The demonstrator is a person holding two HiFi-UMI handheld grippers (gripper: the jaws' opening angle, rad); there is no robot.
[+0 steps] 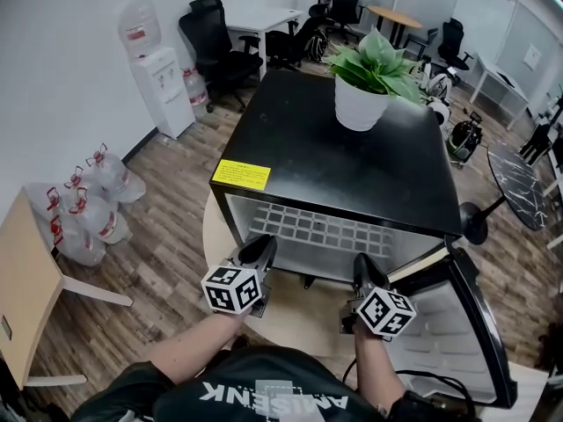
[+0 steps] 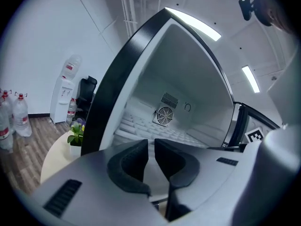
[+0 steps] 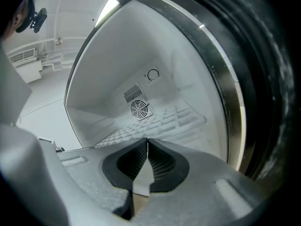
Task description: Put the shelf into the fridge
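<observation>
A black mini fridge (image 1: 352, 152) stands with its door (image 1: 471, 323) swung open to the right. The white grid shelf (image 1: 321, 231) lies level inside it, below the top panel. My left gripper (image 1: 259, 246) is at the opening's left front and my right gripper (image 1: 361, 266) at its right front, both pointing in. In the left gripper view the left gripper (image 2: 151, 142) has a narrow gap between its pads, and the shelf (image 2: 141, 130) lies beyond them. In the right gripper view the right gripper (image 3: 147, 142) has its pads together, nothing visible between them, and the shelf (image 3: 164, 124) is just ahead.
A potted plant (image 1: 365, 82) stands on the fridge top. The fridge sits on a round pale table (image 1: 220, 240). A fan grille (image 3: 139, 109) is on the fridge's back wall. Left of the fridge are water bottles (image 1: 88, 200), a water dispenser (image 1: 163, 86) and a wooden desk (image 1: 26, 280).
</observation>
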